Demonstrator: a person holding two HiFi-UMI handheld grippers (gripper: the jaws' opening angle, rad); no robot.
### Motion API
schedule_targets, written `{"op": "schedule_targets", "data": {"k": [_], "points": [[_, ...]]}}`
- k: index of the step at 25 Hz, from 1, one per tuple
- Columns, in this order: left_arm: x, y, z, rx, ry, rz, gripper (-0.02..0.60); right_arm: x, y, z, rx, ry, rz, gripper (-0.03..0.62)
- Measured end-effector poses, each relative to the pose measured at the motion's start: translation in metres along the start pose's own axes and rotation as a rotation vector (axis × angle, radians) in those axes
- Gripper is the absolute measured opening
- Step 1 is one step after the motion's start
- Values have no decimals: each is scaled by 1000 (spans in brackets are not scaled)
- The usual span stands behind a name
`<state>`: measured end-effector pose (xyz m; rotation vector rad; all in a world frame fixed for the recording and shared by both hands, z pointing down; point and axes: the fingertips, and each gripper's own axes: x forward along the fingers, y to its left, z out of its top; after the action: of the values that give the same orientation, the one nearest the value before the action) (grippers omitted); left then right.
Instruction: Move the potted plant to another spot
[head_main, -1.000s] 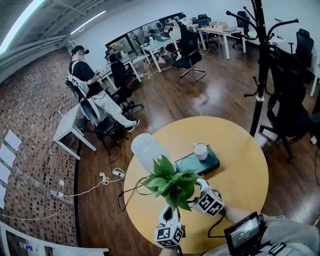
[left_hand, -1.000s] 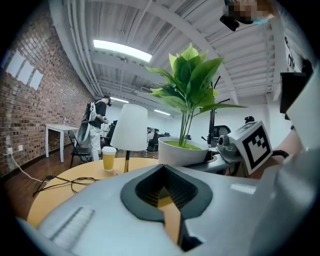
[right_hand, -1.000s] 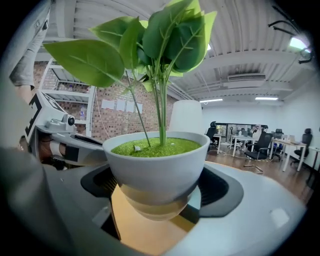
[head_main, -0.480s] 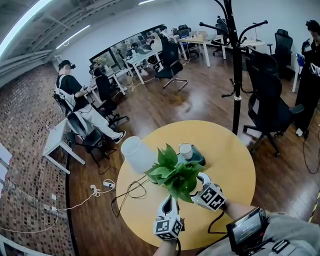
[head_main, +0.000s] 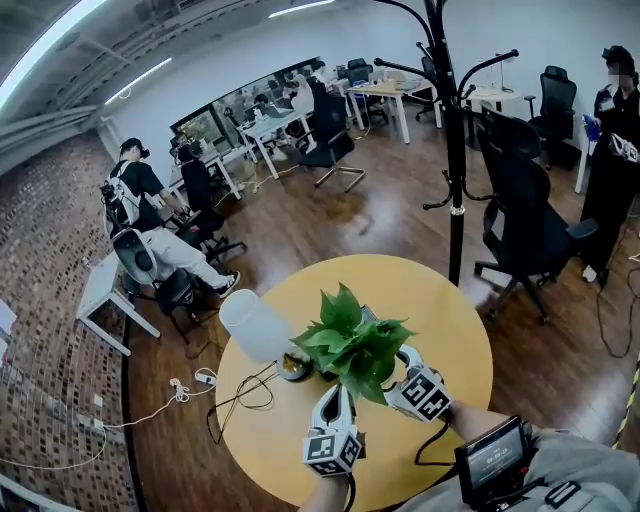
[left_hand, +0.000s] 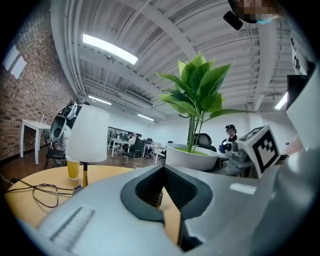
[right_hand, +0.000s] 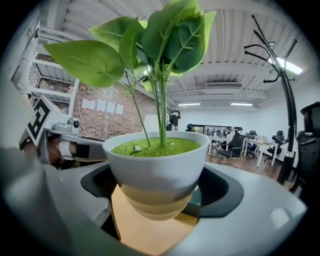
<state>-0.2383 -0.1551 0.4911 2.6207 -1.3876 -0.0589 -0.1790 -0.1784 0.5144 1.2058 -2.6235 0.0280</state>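
In the head view the potted plant sat over the round yellow desk, just to the right of the white lamp. Its leaves covered the pot. The right claw reached in under the foliage on the side away from the lamp, and the left claw lay just nearer to us than the plant.

In the left gripper view the left claw had its tips drawn together with nothing between them. The lamp stood to its left beside a glass of yellow drink. The plant stood off to the right of the lamp, outside this claw.

In the right gripper view the right claw was spread wide and closed around the white pot, one jaw on each side. The pot's rounded base seemed to us to hang just clear of the desk.

We judged the grasp made and the carry under way. What remained was to take the plant to a spot farther from the lamp, set it down upright and let go.
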Motion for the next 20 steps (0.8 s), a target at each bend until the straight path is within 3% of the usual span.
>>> {"op": "schedule_targets", "data": {"k": [14, 20], "points": [[165, -107, -24, -10, 22, 137, 2, -55, -185, -54, 23, 17, 120, 499], [174, -111, -26, -11, 48, 165, 2, -59, -193, -59, 46, 23, 145, 499]]}}
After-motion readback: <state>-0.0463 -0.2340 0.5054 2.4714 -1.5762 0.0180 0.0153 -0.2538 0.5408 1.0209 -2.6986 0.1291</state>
